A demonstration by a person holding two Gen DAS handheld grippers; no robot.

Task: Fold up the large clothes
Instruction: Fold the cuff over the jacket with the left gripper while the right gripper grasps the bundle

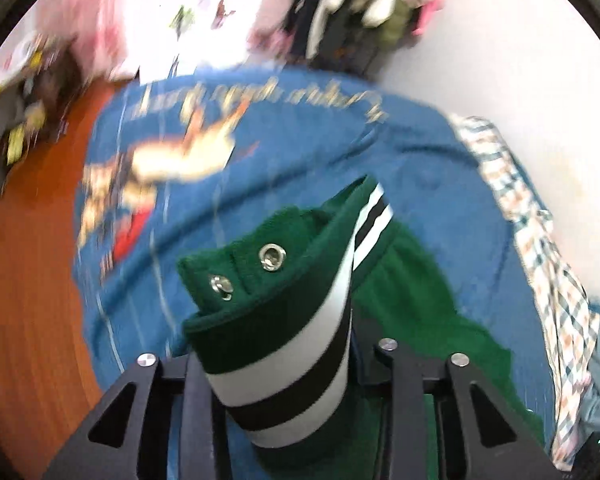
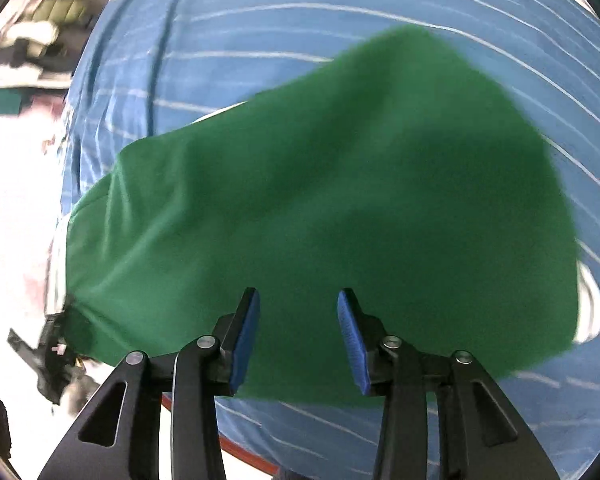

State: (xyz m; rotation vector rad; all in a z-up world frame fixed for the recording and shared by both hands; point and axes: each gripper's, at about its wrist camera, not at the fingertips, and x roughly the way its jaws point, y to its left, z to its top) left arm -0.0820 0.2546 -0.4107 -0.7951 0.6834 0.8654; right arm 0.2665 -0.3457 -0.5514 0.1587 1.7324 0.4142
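Nearest in the left wrist view, the left gripper (image 1: 280, 364) has its fingers closed on the striped, ribbed band (image 1: 288, 368) of the green garment (image 1: 412, 300); the cloth bunches up over the fingers and hides their pads. Two metal snaps (image 1: 274, 257) sit on the green flap just above the band. The rest of the garment trails down to the right onto a blue cloth (image 1: 300, 184) with a blurred picture and lettering. A checked fabric (image 1: 540, 240) lies along the blue cloth's right edge. Far off, a heap of mixed clothes (image 1: 360, 4) is smeared by blur.

Only the right wrist view shows the right gripper (image 2: 299, 340): its blue-padded fingers (image 2: 246, 340) stand apart with nothing between them, above the green garment (image 2: 320, 200) spread on the striped blue cloth (image 2: 340, 12). At the lower left a dark object (image 2: 52, 360) is too blurred to make out.
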